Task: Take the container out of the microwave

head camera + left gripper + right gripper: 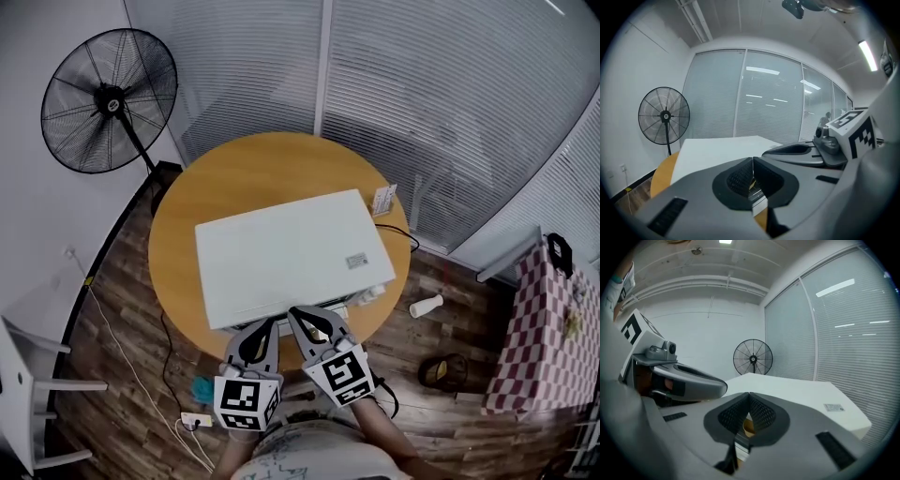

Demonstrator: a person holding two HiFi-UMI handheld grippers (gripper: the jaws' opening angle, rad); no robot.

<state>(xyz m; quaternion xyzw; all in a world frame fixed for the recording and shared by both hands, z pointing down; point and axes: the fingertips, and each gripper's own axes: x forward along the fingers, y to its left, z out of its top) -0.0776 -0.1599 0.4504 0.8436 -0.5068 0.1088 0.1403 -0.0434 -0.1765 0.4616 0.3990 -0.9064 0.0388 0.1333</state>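
Observation:
A white microwave [291,253] stands on a round wooden table [253,169], and I see it from above with its door side toward me. Its top also fills the left gripper view [717,150] and the right gripper view [801,397]. No container shows in any view. My left gripper [270,323] and right gripper [298,312] are side by side at the microwave's near edge, tips close together. Both are shut with nothing between the jaws, as the left gripper view [752,159] and right gripper view [749,394] show.
A black standing fan [108,98] is at the back left beside a glass wall with blinds. On the floor at right lie a paper cup [427,306] and a checkered-cloth table [544,328]. A white chair [28,394] and a power strip [195,420] are at left.

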